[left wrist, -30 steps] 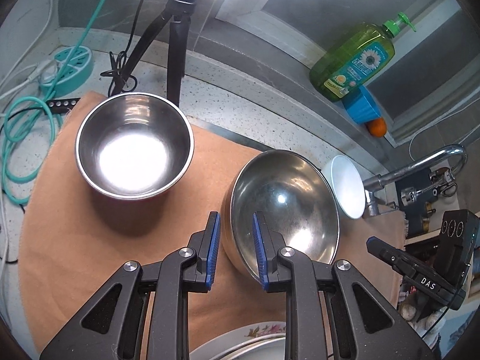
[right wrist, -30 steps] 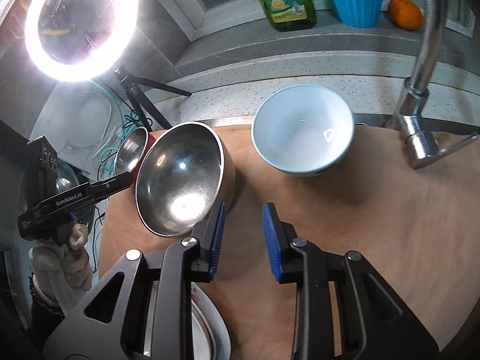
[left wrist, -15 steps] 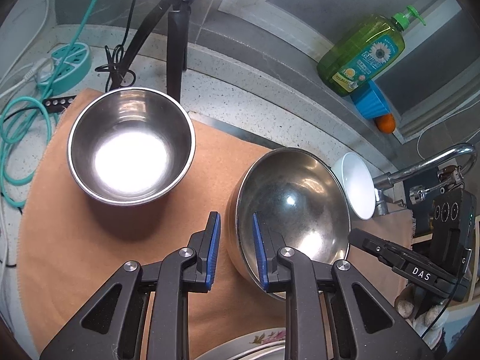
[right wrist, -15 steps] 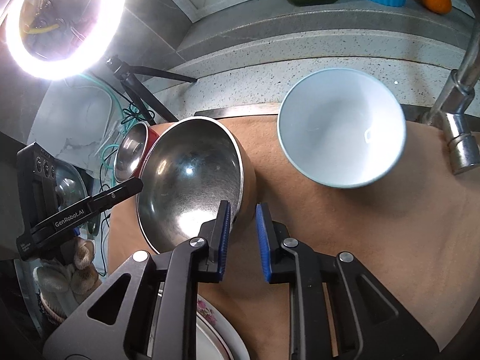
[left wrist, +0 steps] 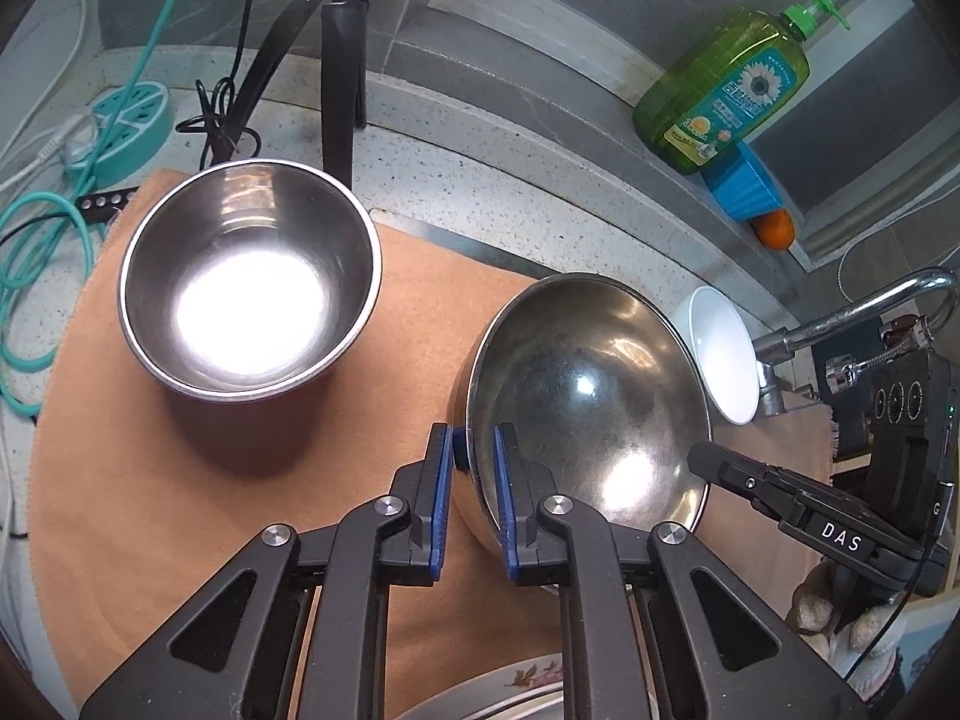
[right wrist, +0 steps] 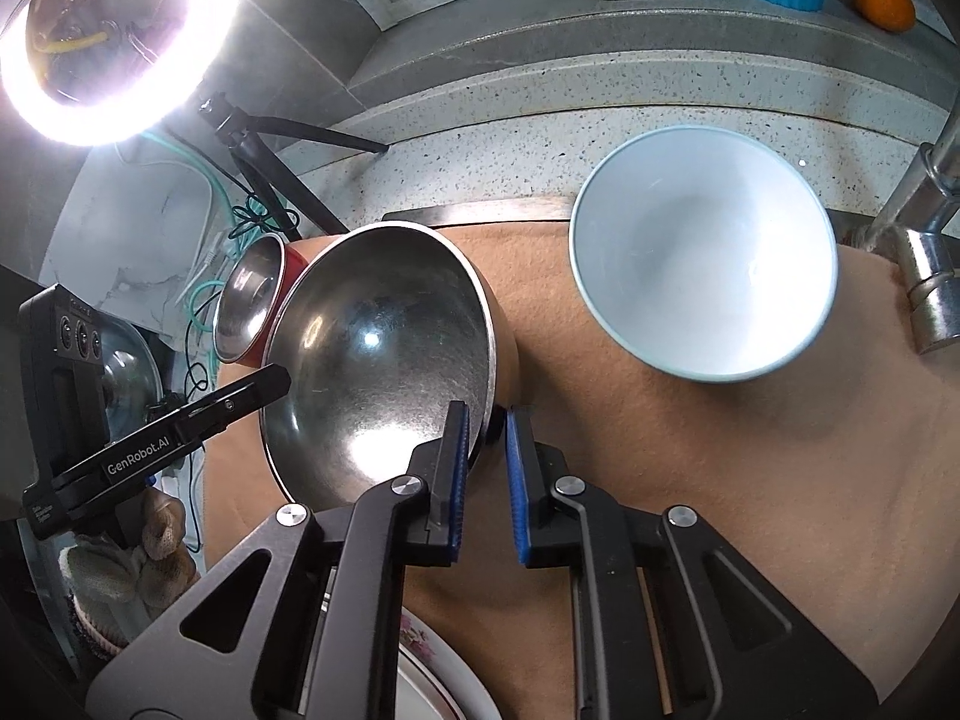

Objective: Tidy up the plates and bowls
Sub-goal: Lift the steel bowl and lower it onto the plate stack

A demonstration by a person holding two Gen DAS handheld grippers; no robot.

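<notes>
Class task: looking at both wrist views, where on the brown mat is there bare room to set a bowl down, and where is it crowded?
Free: the mat in front of the white bowl, toward the faucet; also the strip before the small steel bowl. Crowded: the middle, where both grippers clamp the large steel bowl, with the flowered plate below.

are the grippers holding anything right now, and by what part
Both hold the large steel bowl by its rim: the left gripper on its near left edge, the right gripper on the opposite edge, one pad inside, one outside. Both have just closed.

blk tool point(left wrist: 471, 468), blue pads, silver screws
</notes>
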